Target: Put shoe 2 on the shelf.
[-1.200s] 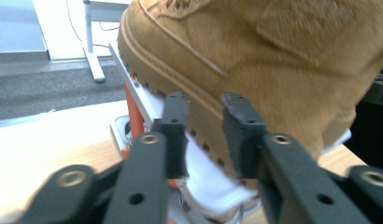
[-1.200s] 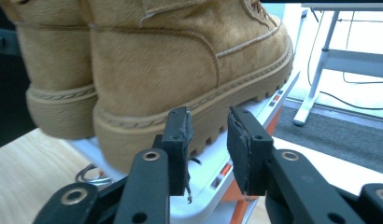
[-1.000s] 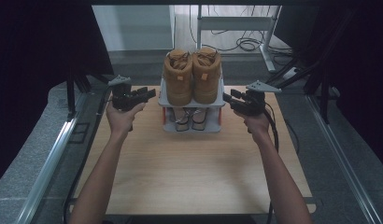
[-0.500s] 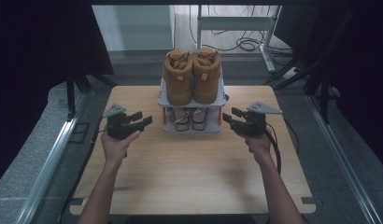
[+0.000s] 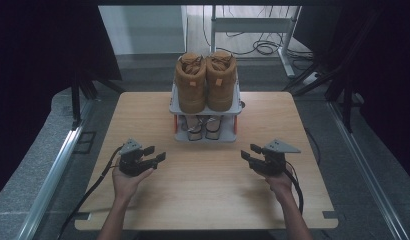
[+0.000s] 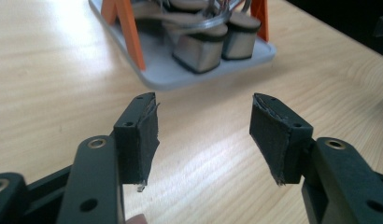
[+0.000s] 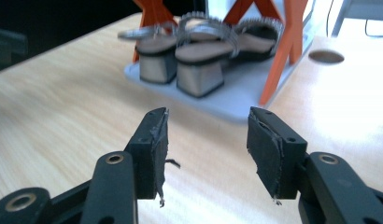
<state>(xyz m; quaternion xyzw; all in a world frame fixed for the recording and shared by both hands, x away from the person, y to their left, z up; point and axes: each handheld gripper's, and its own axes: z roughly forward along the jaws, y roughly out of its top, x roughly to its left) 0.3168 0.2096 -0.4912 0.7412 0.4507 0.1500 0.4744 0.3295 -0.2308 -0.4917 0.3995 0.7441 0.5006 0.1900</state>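
Sandals with block heels sat on the lower tier of a small grey shoe rack at the far middle of the wooden counter, their fronts hidden under the upper shelf, where a pair of tan boots stood. The left tongs and right tongs hovered low over the counter, each well apart from the rack on its own side, pointing inward. Both had just been opening; their jaws stood wide with nothing between the frayed pads. In the left gripper view the rack's orange legs were cut off at the top edge; the right gripper view showed the sandals slightly blurred.
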